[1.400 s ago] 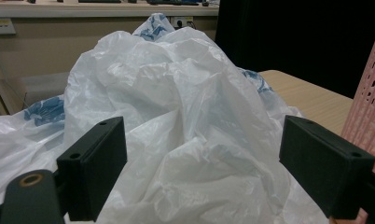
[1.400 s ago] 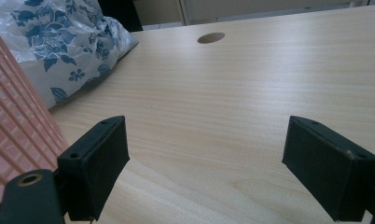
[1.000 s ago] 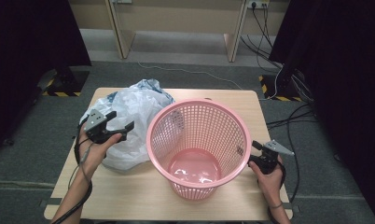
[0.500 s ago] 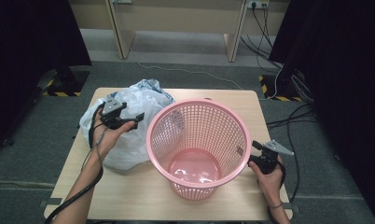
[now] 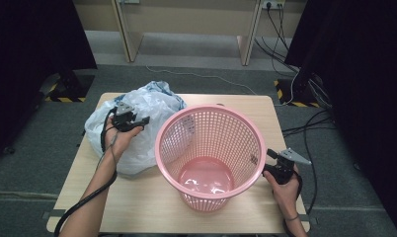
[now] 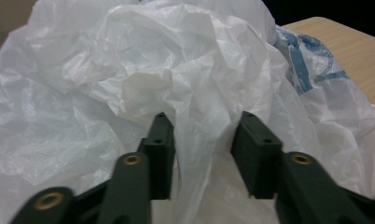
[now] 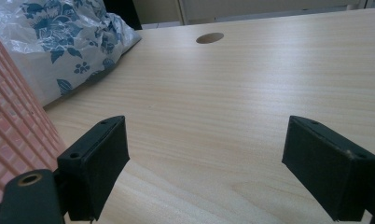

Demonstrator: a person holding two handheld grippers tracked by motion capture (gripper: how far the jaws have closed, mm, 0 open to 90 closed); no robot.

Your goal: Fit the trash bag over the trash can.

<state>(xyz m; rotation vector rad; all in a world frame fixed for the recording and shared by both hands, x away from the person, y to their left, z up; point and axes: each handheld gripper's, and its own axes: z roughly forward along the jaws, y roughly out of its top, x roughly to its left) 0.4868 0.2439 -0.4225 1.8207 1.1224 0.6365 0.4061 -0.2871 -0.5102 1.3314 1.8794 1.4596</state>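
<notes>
Surface: one wooden table, grey carpet.
Basket: one.
Bag: one, left of basket.
My left gripper: jaws just closing, pinching bag.
My right gripper: released, right of basket.

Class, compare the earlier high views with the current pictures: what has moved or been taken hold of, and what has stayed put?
The left gripper moved in over the white plastic bag, toward the pink basket. Its jaws have just been closing, with a fold of bag between them; whether they pinch it yet is unclear. The right gripper, open beside the basket, the basket and the table stayed as they were.
</notes>
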